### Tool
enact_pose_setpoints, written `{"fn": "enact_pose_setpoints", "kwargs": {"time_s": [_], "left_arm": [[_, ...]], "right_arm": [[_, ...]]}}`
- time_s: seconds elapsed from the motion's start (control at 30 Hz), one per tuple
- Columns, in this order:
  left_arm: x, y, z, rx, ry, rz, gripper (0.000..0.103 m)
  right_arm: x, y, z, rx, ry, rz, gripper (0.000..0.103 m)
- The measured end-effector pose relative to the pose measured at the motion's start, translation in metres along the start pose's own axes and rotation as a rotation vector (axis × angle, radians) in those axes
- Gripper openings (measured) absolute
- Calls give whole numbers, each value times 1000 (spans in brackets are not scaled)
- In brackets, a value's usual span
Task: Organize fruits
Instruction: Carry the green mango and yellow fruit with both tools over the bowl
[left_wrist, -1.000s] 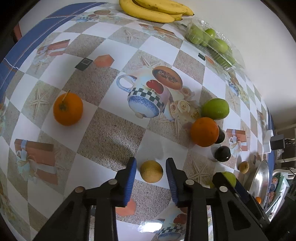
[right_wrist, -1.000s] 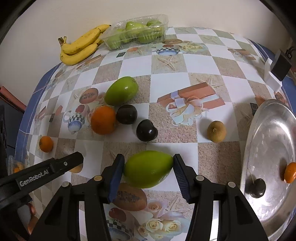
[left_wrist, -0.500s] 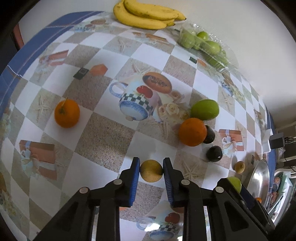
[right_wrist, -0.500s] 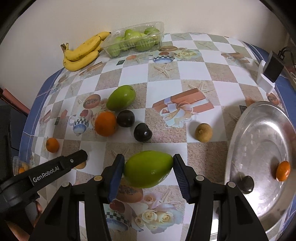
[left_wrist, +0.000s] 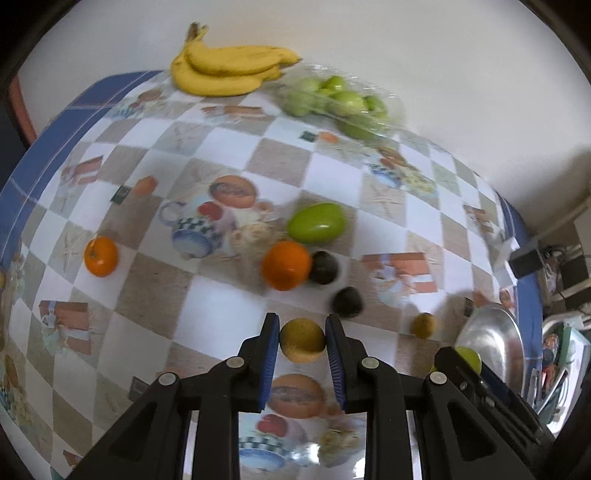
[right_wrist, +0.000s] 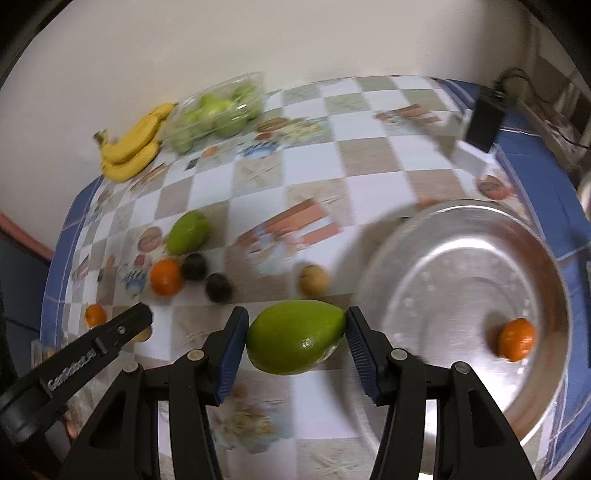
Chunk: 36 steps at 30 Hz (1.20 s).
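Left gripper (left_wrist: 302, 341) clamps small yellow-brown fruit (left_wrist: 302, 340); right gripper (right_wrist: 295, 341) clamps green mango (right_wrist: 295, 341) left of steel tray (right_wrist: 461, 236).

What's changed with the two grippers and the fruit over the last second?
The left gripper closed its fingers on the small yellow-brown fruit and lifted it off the table. The right gripper, holding the green mango throughout, rose and swung toward the metal tray. The loose oranges, dark fruits, other mango, bananas and the orange on the tray stayed put.
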<state>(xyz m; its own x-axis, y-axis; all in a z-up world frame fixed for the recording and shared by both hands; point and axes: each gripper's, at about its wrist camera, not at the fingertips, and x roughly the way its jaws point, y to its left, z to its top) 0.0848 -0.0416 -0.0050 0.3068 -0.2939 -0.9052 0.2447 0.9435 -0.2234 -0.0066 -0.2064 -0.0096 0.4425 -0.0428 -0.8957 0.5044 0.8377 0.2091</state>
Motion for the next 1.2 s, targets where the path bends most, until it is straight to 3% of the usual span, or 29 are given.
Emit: {"fn": "enact_pose_setpoints", "kwargs": {"time_s": [0.4,0.73,1.2], "left_arm": [[-1,-103,-31,266,-22,-61,27],[8,-168,-53,446,-36,-101,28],[49,-194,-68,501,30,-103,28]], "right_arm": [[-14,-91,6,165,-23,-112,56],[-28,-138,6,239,-69,-134,56],[-2,-156,6,262,-29,-128,56]]}}
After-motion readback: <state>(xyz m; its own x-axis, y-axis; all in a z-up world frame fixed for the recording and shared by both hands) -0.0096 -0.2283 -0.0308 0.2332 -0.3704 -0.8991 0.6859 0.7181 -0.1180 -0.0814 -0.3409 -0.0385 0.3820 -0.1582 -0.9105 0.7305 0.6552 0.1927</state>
